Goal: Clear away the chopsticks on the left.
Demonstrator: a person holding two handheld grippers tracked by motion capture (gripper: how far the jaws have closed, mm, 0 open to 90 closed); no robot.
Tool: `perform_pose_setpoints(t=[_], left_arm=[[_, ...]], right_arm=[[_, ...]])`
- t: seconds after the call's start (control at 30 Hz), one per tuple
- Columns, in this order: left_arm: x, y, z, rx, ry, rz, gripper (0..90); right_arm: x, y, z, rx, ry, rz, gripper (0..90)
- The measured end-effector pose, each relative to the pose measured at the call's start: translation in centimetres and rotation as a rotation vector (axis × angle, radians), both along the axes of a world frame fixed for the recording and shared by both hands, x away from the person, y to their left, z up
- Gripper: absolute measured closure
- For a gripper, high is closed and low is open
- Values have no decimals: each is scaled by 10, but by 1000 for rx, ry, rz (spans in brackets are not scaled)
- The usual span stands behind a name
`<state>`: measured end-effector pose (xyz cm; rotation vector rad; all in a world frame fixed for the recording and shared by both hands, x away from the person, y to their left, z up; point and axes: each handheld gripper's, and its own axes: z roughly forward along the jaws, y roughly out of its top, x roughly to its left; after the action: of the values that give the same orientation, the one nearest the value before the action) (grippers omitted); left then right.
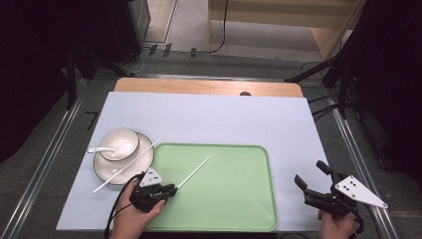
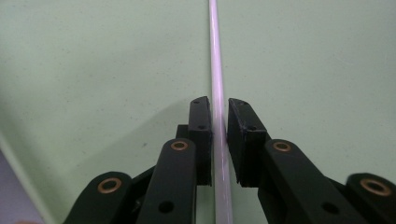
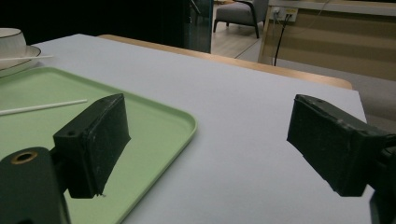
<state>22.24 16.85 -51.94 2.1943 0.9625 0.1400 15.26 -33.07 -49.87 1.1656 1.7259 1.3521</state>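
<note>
A white chopstick (image 1: 194, 172) lies slantwise on the green tray (image 1: 234, 204). My left gripper (image 1: 171, 189) is low over the tray's near left part, at the chopstick's near end. In the left gripper view the chopstick (image 2: 215, 70) runs straight between the two pads, which stand a hair apart from it, so this gripper (image 2: 219, 105) is open. My right gripper (image 1: 309, 172) hovers over the pale table cover, right of the tray. Its jaws are wide open with nothing between them (image 3: 205, 126). The chopstick (image 3: 42, 107) and tray (image 3: 154, 135) lie to its left.
A white bowl (image 1: 119, 143) with a spoon (image 1: 99, 149) sits on a plate (image 1: 104, 172) left of the tray. A second chopstick (image 1: 127, 167) rests across that plate. The table's wooden far edge (image 1: 209, 87) borders the cover.
</note>
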Motion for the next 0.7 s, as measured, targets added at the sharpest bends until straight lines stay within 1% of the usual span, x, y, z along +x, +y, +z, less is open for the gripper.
perform_pose_setpoints(t=[0.07, 0.1, 0.13, 0.17, 0.2, 0.27, 0.3, 0.33, 0.37, 0.43, 0.5, 0.6, 0.7], left_arm=[[1, 1, 1, -11, 11, -2, 751], [1, 1, 2, -4, 13, 2, 712], [2, 0, 3, -1, 5, 10, 703], [3, -1, 3, -10, 5, 17, 712], [5, -2, 5, -40, 14, 22, 733], [7, -8, 7, -59, 12, 20, 781], [7, -11, 8, -59, 9, 13, 803], [7, -19, 9, -54, -2, -3, 832], [8, -26, 10, -41, -8, -19, 855], [8, -36, 9, -23, -12, -42, 895], [9, -47, 8, 7, -31, -58, 900], [12, -53, 6, 12, -35, -54, 900], [17, -55, 4, 22, -37, -33, 900]], right_arm=[[0, 0, 0, 1, 1, -1, 129], [0, 0, 0, -1, 1, -1, 129], [0, 0, 0, -2, 1, -2, 129], [0, 0, 0, -3, -1, -2, 130], [0, 0, 0, -3, -1, -2, 130], [1, 0, 0, 2, 1, -5, 129], [1, 0, 0, 2, 3, -4, 130], [1, 0, 0, 0, 3, -4, 129], [1, 0, 0, -3, 5, -5, 129], [1, 1, 0, -7, 2, 0, 130], [1, 2, 0, -7, 2, -1, 130], [0, 0, 0, -4, 2, -1, 129], [1, 0, -1, -1, 2, -2, 129]])
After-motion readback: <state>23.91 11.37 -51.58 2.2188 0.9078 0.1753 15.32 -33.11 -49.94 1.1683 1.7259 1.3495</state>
